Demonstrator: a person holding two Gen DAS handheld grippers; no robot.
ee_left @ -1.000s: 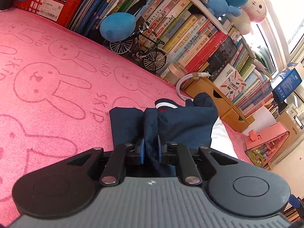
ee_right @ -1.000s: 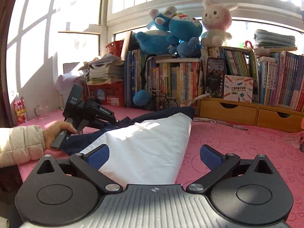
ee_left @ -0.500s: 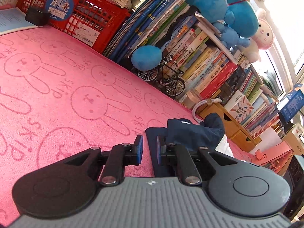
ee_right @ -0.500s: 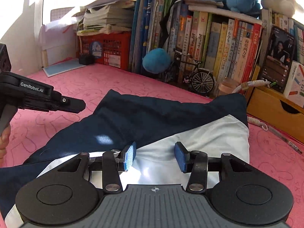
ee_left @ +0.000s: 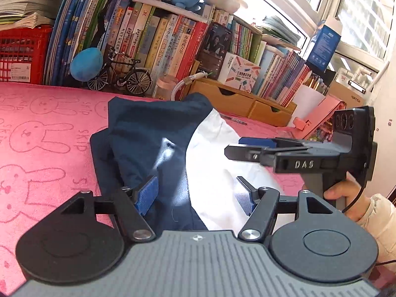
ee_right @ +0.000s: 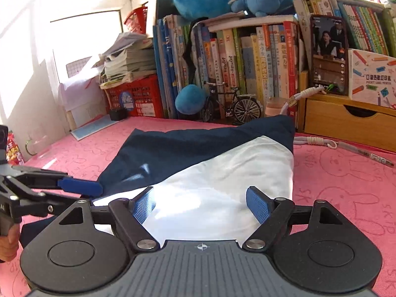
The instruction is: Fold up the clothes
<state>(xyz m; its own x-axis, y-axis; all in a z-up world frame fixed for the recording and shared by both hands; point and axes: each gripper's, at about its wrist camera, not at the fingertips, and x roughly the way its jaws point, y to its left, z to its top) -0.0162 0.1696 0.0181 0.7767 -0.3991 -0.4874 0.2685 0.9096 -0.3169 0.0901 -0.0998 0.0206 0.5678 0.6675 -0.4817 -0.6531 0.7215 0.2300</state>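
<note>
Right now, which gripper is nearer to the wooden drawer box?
Right. The right gripper is over the garment's white part, toward the wooden drawer box; the left gripper is over its navy side, farther off.

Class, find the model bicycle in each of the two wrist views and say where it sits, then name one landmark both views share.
Left wrist view: the model bicycle stands upper left, at the foot of the books, right of the blue plush ball.
Right wrist view: it stands just above centre, beyond the far edge of the navy and white garment.
Shared landmark: the red crate, left of the bicycle in both.
</note>
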